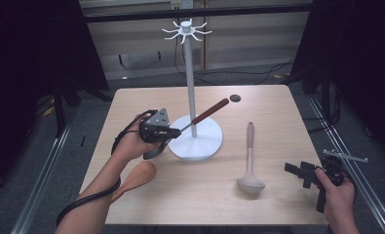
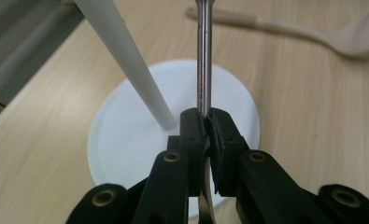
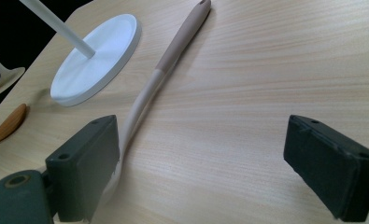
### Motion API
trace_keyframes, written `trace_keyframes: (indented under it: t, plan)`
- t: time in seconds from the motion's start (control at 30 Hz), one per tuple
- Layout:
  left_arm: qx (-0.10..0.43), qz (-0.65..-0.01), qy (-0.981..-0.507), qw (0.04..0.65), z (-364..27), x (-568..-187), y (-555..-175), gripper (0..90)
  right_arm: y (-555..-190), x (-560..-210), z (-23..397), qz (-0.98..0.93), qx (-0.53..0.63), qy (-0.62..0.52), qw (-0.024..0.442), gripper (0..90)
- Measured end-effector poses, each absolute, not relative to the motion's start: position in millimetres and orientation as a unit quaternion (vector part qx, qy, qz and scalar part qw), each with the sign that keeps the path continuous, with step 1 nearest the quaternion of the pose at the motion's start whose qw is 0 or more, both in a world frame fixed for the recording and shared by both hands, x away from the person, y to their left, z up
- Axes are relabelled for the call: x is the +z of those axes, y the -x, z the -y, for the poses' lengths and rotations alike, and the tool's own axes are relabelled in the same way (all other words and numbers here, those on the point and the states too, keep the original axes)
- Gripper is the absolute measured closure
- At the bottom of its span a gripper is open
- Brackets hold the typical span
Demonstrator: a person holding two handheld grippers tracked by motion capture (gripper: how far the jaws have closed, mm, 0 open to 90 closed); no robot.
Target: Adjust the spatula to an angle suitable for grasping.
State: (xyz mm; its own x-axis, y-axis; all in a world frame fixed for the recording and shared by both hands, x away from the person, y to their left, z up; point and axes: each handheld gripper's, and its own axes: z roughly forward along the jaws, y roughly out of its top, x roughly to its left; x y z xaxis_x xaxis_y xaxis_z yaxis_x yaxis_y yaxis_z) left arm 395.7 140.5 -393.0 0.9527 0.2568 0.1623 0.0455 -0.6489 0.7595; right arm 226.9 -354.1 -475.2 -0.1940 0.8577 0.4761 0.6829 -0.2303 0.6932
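High view: the left gripper [image 1: 173, 132] is above the middle of the desk [image 1: 278, 117], just left of the white stand [image 1: 196, 138], and its jaws pinch the thin metal shaft of a utensil with a red-brown handle [image 1: 210, 111]. This utensil is lifted off the desk; the handle points up and to the right, and crosses in front of the white pole of the stand. A dark curved end of the utensil hangs below the gripper. In the left gripper view, the two black jaws are pressed onto the metal shaft [image 2: 203, 60], with the round white base [image 2: 126, 140] under them and the pole leaning beside the shaft.

The right gripper [image 1: 297, 171] is near the front right corner of the desk, held by the right hand [image 1: 337, 195]. Its jaws are spread wide with nothing between them, as the right gripper view shows. A beige ladle [image 1: 249, 165] lies flat between the stand and the right gripper, its bowl toward the front edge. A wooden spoon [image 1: 135, 178] lies near the front left corner, partly under the left forearm.
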Motion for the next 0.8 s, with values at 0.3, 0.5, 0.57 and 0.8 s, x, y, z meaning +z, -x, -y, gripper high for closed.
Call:
trace_keyframes:
  t: [0.3,0.5,0.57,0.8]
  plan:
    - [0.132,-0.160,-0.866,0.456,-142.1,-387.4,-391.4,85.0,-227.7,-470.3,350.2,-0.616,0.480,-0.618,0.093,10.3]
    - [0.131,-0.197,-0.840,0.489,-146.4,-390.7,-383.7,84.9,-228.5,-468.3,349.8,-0.615,0.482,-0.617,0.093,10.3]
    - [0.132,-0.201,-0.838,0.490,-146.1,-392.6,-380.2,84.9,-229.4,-467.7,348.7,-0.615,0.484,-0.616,0.092,10.3]
    - [0.143,-0.215,-0.823,0.506,-140.8,-398.0,-365.9,84.9,-234.0,-465.3,343.8,-0.620,0.486,-0.609,0.093,10.3]
